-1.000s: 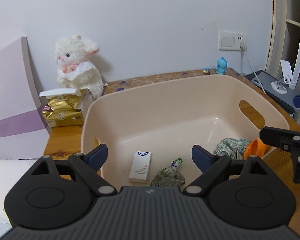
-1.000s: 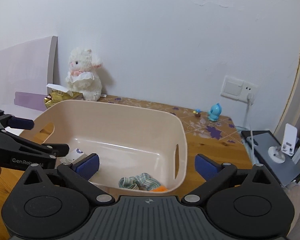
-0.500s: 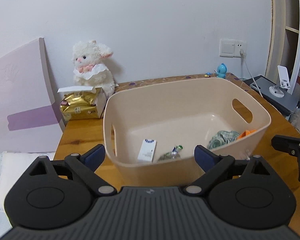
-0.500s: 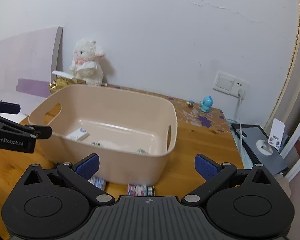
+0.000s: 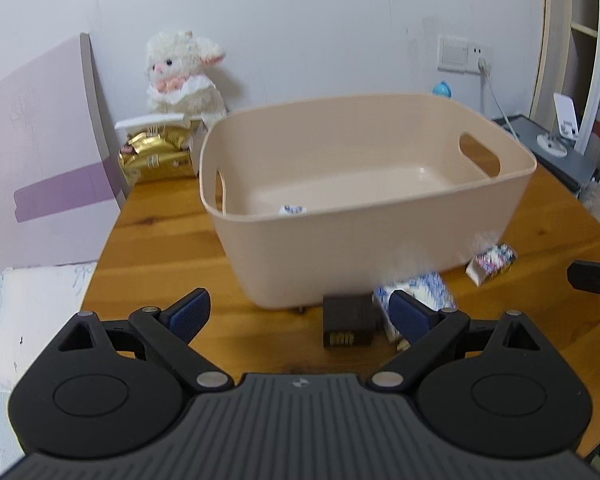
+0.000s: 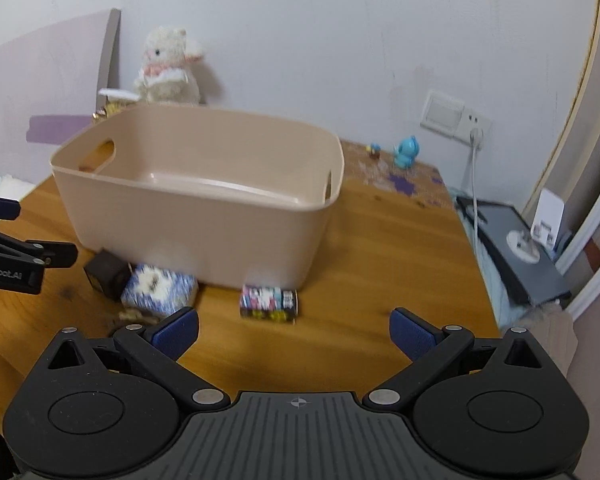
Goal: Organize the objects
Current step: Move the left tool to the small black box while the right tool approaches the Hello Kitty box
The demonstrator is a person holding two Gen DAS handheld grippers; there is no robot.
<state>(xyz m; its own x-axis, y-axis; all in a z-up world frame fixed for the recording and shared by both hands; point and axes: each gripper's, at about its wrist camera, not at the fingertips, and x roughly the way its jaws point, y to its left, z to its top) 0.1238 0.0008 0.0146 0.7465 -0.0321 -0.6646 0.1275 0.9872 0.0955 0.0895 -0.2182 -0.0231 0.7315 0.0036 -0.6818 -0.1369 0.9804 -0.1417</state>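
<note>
Along the near wall of the beige tub (image 5: 364, 240), on the wooden table (image 6: 380, 248), three small things lay in a loose row: a dark box (image 5: 347, 322), a blue-and-white patterned pack (image 6: 158, 288) just beside it, and a small colourful carton (image 6: 269, 300) a little apart toward the table's right edge. They sat tight against the tub's foot, likely because that was the handiest spot to lift them from over the rim. Inside the tub only a corner of a white card (image 5: 293, 209) showed above the rim.

Both claws were wide and held nothing. The left gripper (image 5: 300, 314) hovered low with the dark box between its fingers' line, and the right gripper (image 6: 294, 330) hung just short of the colourful carton.

Room to move looked fair: bare table lay in front of the row, and more toward the right edge. At the back edge a plush lamb (image 5: 184, 76) and a gold packet (image 5: 156, 156) stood well clear.
</note>
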